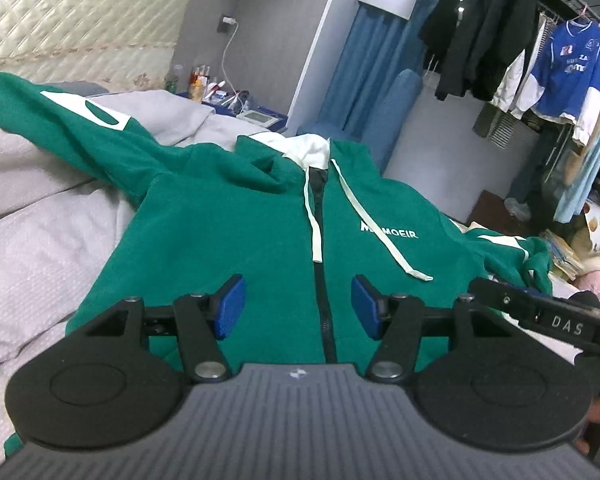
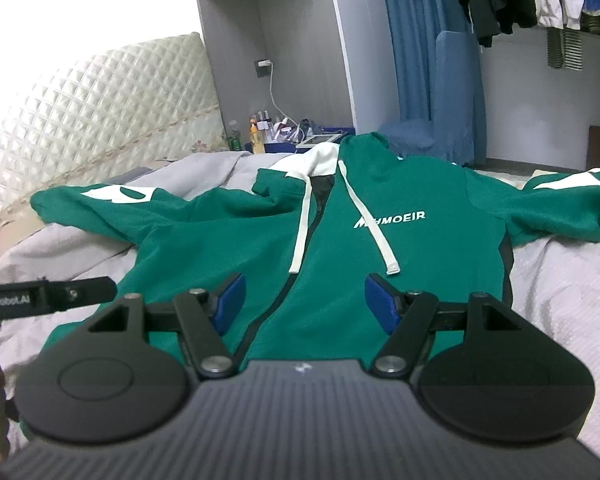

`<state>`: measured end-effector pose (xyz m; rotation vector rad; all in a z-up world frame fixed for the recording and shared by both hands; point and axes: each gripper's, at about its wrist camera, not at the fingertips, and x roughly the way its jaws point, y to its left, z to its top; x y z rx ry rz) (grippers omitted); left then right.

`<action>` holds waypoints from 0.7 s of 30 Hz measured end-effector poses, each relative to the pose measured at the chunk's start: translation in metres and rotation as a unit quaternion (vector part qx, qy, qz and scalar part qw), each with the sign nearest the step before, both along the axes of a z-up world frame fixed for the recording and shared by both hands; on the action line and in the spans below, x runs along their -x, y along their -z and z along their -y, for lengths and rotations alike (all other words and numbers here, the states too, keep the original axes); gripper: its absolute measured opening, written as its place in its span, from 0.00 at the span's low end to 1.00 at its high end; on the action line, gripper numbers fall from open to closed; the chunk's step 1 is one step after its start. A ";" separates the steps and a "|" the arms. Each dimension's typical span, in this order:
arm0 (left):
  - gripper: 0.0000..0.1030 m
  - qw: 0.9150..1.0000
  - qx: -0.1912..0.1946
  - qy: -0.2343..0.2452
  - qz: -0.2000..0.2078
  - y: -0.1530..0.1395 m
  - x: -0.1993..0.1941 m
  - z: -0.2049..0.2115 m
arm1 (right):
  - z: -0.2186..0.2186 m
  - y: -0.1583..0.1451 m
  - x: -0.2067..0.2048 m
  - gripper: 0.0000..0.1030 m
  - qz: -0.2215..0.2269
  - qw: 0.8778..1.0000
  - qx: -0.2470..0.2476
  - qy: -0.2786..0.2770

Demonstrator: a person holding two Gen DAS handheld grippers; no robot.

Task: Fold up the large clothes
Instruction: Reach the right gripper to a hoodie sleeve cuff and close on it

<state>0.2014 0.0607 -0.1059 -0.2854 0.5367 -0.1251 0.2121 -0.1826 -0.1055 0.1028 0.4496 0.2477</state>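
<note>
— Hoodie position?

— I see the green hoodie (image 1: 228,232) lying front-up on the bed (image 1: 40,248), sleeves out, straight ahead of both sets of jaws; its zipper (image 1: 324,280) runs between the left gripper (image 1: 298,306) pads.

— Jaws?

— Left jaws spread, pinching nothing. Right gripper (image 2: 305,304) jaws spread too, nothing between them, a white drawstring (image 2: 374,236) ending just beyond its right pad.

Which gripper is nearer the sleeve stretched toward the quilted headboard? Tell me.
Left. The left gripper hangs over the hoodie hem on that sleeve side; the right gripper is beside it, farther from the sleeve.
</note>
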 end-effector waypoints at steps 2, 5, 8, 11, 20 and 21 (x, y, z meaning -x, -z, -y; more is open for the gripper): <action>0.67 1.000 -0.013 -0.006 0.003 0.004 0.000 -0.003 | -0.002 0.000 -0.004 0.75 -0.001 1.000 0.008 0.009; 0.73 1.000 0.000 -0.004 -0.004 0.008 -0.009 -0.014 | -0.004 0.000 -0.012 0.75 -0.006 0.999 0.028 0.023; 0.82 1.000 0.010 -0.001 -0.005 0.011 -0.014 -0.019 | 0.007 -0.001 -0.019 0.79 -0.017 0.999 0.012 0.043; 0.89 1.000 0.005 0.011 -0.010 0.016 -0.018 -0.018 | 0.023 -0.002 -0.026 0.90 -0.028 0.997 -0.009 0.073; 0.93 1.000 -0.010 0.026 -0.010 0.023 -0.019 -0.009 | 0.071 0.001 -0.059 0.90 -0.077 0.985 -0.074 0.137; 0.93 1.000 -0.012 0.027 -0.010 0.023 -0.019 -0.009 | 0.076 0.000 -0.064 0.90 -0.080 0.983 -0.079 0.143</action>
